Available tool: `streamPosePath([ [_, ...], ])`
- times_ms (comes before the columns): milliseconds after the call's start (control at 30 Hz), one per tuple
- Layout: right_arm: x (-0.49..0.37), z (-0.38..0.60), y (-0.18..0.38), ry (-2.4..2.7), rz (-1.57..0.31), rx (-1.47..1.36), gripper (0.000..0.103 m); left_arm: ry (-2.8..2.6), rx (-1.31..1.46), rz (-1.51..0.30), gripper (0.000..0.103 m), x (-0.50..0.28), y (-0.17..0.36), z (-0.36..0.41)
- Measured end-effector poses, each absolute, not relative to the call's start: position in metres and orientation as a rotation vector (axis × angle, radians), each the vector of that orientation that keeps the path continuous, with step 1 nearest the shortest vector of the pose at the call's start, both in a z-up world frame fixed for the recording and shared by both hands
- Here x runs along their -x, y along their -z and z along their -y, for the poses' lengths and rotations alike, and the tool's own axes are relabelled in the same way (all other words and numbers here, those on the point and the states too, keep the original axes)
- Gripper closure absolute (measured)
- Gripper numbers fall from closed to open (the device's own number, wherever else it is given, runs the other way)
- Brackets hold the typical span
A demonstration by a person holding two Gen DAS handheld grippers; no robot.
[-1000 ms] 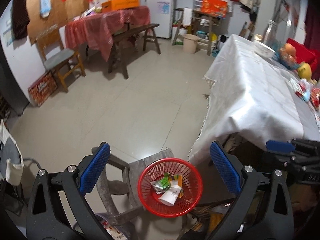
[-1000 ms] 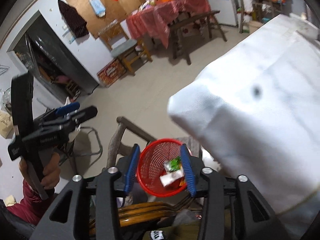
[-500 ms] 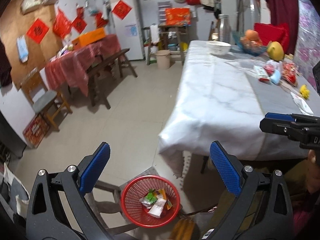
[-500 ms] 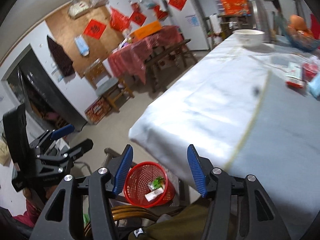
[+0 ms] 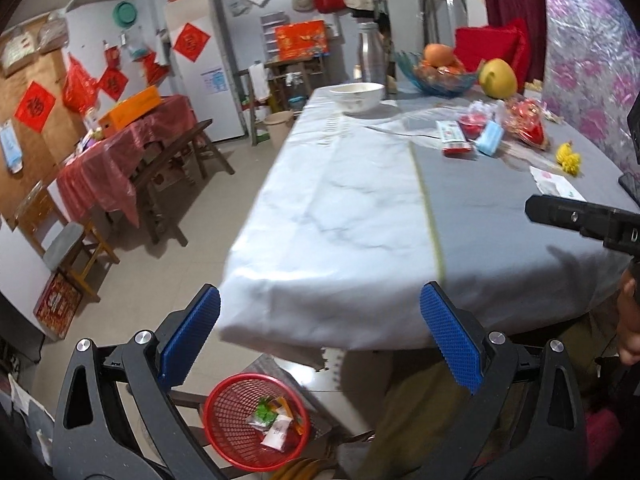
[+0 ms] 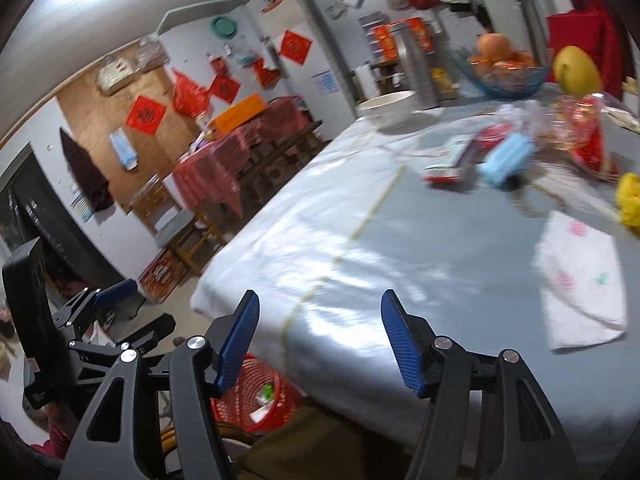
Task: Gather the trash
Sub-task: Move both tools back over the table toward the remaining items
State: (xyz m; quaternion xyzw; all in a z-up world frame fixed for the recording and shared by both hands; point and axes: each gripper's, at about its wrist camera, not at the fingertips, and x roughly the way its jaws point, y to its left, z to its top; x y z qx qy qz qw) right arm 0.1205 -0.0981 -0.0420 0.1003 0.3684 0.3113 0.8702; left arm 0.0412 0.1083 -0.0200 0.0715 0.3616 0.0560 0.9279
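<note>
A red mesh basket (image 5: 224,436) holding several wrappers (image 5: 276,426) sits on a stool below the table's near corner; it also shows in the right wrist view (image 6: 256,400). My left gripper (image 5: 320,344) is open and empty above the basket, beside the table edge. My right gripper (image 6: 320,340) is open and empty over the near table edge. On the table lie a white napkin (image 6: 580,284), a red-white packet (image 6: 448,160), a blue packet (image 6: 506,158) and red wrappers (image 6: 588,136).
The cloth-covered table (image 5: 360,208) carries a white bowl (image 5: 358,96), a fruit bowl (image 5: 438,68), a pomelo (image 5: 498,78) and a yellow object (image 5: 568,158). A red-covered table with a bench (image 5: 120,160) and a wooden chair (image 5: 68,240) stand left across the tiled floor.
Both grippers have lifted and swung from above the basket toward the table top. The right gripper has opened wider. The basket now sits low in both views.
</note>
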Motion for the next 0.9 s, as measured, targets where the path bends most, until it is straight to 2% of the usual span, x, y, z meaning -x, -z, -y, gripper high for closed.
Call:
streamPosePath([
  [600,-0.186,0.230,0.054,-0.374,-0.709,-0.292,0.036,0.013,-0.223,-0.813,0.007,-0.142,0.043,-0.015],
  [733,-0.197,0.251,0.055,-0.317,-0.688,-0.296,0.027,0.042,-0.226,-0.836,0.007,-0.164,0.048,-0.001],
  [900,-0.210,0.275,0.055,-0.243,-0.666,-0.311,0.022,0.088,-0.197,-0.858,0.007,-0.194,0.051,0.010],
])
